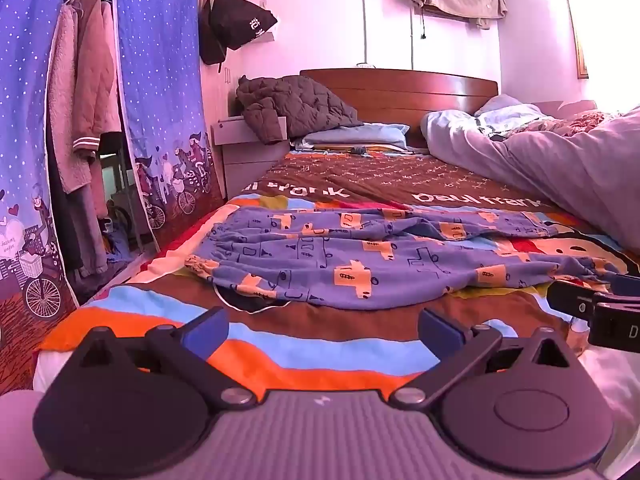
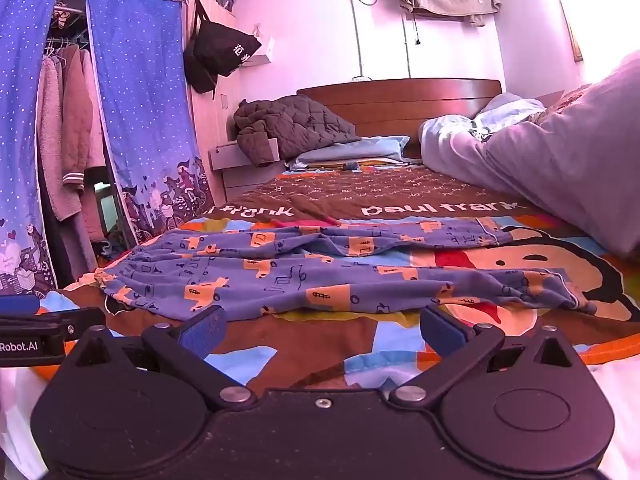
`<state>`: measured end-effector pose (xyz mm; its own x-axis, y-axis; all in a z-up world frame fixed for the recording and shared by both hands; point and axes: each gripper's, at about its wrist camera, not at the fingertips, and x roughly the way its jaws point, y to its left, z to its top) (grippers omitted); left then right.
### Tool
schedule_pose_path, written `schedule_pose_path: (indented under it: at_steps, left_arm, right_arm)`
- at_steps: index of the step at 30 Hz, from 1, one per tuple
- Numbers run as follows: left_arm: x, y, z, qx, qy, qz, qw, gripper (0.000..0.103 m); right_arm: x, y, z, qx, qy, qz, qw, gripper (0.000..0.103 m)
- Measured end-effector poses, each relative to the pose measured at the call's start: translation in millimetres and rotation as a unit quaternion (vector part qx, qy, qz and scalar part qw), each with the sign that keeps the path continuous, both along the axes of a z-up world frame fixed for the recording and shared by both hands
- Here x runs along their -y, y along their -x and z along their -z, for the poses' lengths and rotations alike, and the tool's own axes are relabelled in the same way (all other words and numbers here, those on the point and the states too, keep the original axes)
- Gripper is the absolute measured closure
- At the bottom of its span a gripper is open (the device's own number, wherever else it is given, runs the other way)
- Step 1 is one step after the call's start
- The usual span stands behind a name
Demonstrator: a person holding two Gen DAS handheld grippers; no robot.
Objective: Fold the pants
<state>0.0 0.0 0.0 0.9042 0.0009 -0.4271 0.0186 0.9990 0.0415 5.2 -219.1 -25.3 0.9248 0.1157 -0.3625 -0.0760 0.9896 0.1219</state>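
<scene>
Blue pants [image 1: 344,260] with orange patches lie spread flat across the colourful bedspread [image 1: 280,352], waistband to the left and legs running right. They also show in the right wrist view [image 2: 320,272]. My left gripper [image 1: 322,330] is open and empty, low over the bed's near edge, just short of the pants near the waistband end. My right gripper [image 2: 320,330] is open and empty, just short of the near leg. The right gripper's body shows at the right edge of the left wrist view [image 1: 596,312]; the left one shows at the left edge of the right wrist view [image 2: 36,332].
A bunched lilac duvet [image 1: 560,160] fills the bed's right side. Pillows [image 1: 352,138] and a brown quilted jacket [image 1: 296,108] lie by the wooden headboard [image 1: 400,88]. A fabric wardrobe with blue curtains [image 1: 160,100] and hanging clothes stands to the left of the bed.
</scene>
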Motion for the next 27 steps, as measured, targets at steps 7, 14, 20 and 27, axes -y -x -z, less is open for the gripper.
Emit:
schedule_pose_path:
  at_steps: [7, 14, 20, 27]
  left_arm:
    - [0.5, 1.3, 0.2, 0.001, 0.002, -0.003, 1.0000, 0.000]
    - [-3.4, -0.3, 5.3, -0.008, 0.005, -0.005, 0.9999, 0.000]
    - [-0.1, -2.3, 3.5, -0.013, 0.003, -0.005, 0.9999, 0.000]
    - [-0.5, -2.7, 3.3, -0.013, 0.004, -0.006, 0.9999, 0.000]
  right_arm:
    - [-0.1, -1.1, 0.9, 0.000, 0.004, -0.001, 1.000, 0.001]
    - [-2.4, -3.5, 5.9, -0.006, 0.003, -0.002, 1.000, 0.001]
    - [0.4, -2.5, 3.4, -0.008, 0.000, 0.000, 1.000, 0.001]
    - [1.0, -3.5, 4.3, -0.009, -0.001, 0.001, 1.000, 0.001]
